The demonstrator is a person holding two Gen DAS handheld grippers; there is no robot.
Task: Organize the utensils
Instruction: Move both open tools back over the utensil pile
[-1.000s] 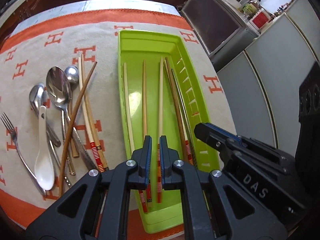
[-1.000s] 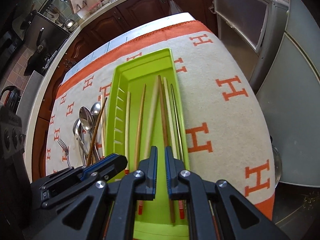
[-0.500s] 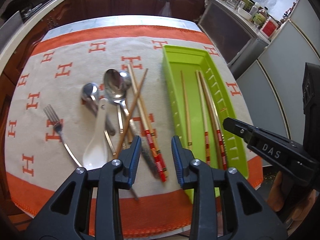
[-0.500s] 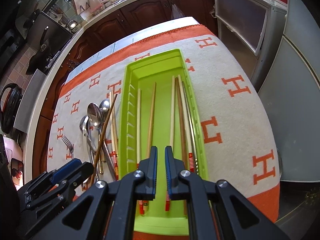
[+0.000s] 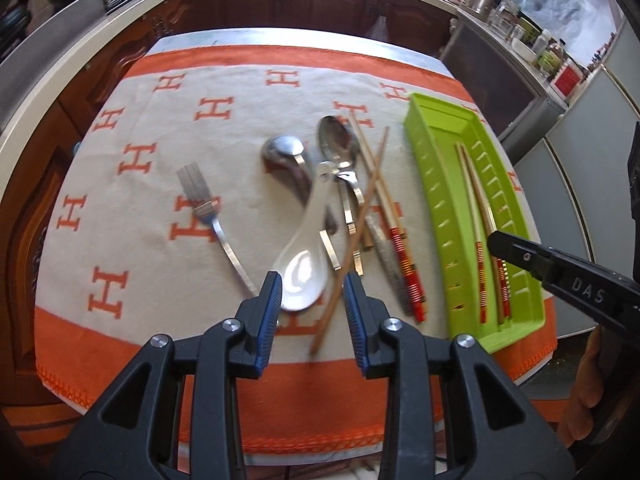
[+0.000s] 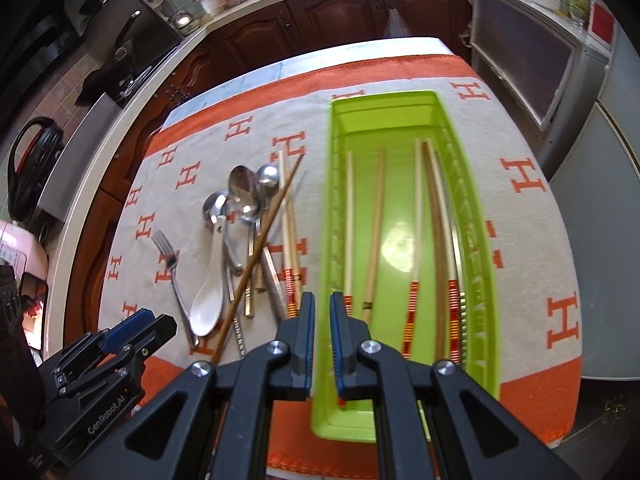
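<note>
Kitchen cabinets ring a desk [image 5: 256,40] draped in a cream and orange cloth [image 5: 160,292], and on it the sorting is only partly done.

Nearest the left tool [image 5: 313,304], whose jaws stand apart with nothing between them, lies the bowl of a white ceramic spoon [image 5: 300,276], just ahead of the tips. A dark wooden chopstick [image 5: 352,240] crosses just beside it, resting slantwise over the steel handles. Closing on the spoon from this spot could catch that chopstick too, or knock it so it rolls toward the desk's near edge. The glazed spoon looks slick and rounded, so a pinch on the bowl may squirt it out.

A little farther ahead sits the tangle: steel spoons [image 5: 336,140], a patterned knife-like handle, and two pale chopsticks with red banded ends [image 5: 404,264]. Pulling one piece is likely to drag its neighbours. Off to the tool's left, a fork [image 5: 200,200] lies alone, the safest pick.

The right tool [image 6: 322,316] hovers over the near left corner of the green tray [image 6: 480,272], jaws almost together and empty. Ahead of it, several chopsticks [image 6: 416,216] already lie lengthwise inside. Both tools are close together, so a reach across by either risks a collision, or a bump that shifts the light tray.
</note>
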